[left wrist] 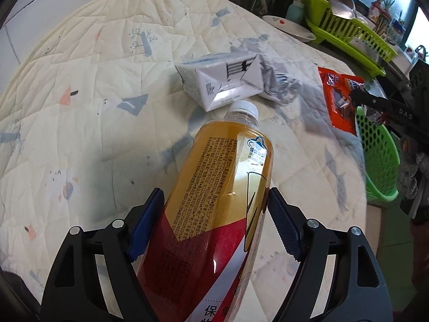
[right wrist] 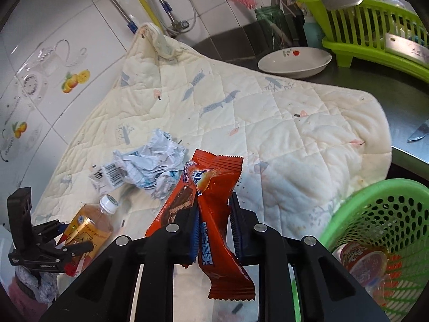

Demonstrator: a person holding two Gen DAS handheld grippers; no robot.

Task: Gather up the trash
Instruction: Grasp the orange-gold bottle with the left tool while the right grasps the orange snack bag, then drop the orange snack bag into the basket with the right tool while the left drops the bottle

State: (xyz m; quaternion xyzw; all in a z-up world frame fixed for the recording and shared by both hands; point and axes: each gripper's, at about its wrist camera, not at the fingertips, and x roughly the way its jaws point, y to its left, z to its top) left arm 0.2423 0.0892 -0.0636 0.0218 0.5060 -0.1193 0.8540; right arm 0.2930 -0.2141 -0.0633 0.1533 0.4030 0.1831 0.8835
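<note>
My left gripper [left wrist: 214, 201] is shut on a plastic bottle [left wrist: 222, 187] of amber drink with a white cap and red label, held over the quilted cloth; it also shows in the right wrist view [right wrist: 91, 225]. A white carton [left wrist: 217, 80] and crumpled paper [right wrist: 152, 166] lie beyond it. In the right wrist view the jaws of my right gripper [right wrist: 214, 214] stand slightly apart, with an orange-red snack wrapper [right wrist: 211, 204] hanging between them, lifted above the cloth. The green perforated basket [right wrist: 388, 222] sits at the right, holding a red cup [right wrist: 362, 263].
A cream quilted cloth [right wrist: 295, 134] covers the counter. A white bowl [right wrist: 292, 61] and a green dish rack [right wrist: 375, 26] stand at the back right. A knife [right wrist: 418, 131] lies on the steel counter at the right. Tiled wall and hoses are behind.
</note>
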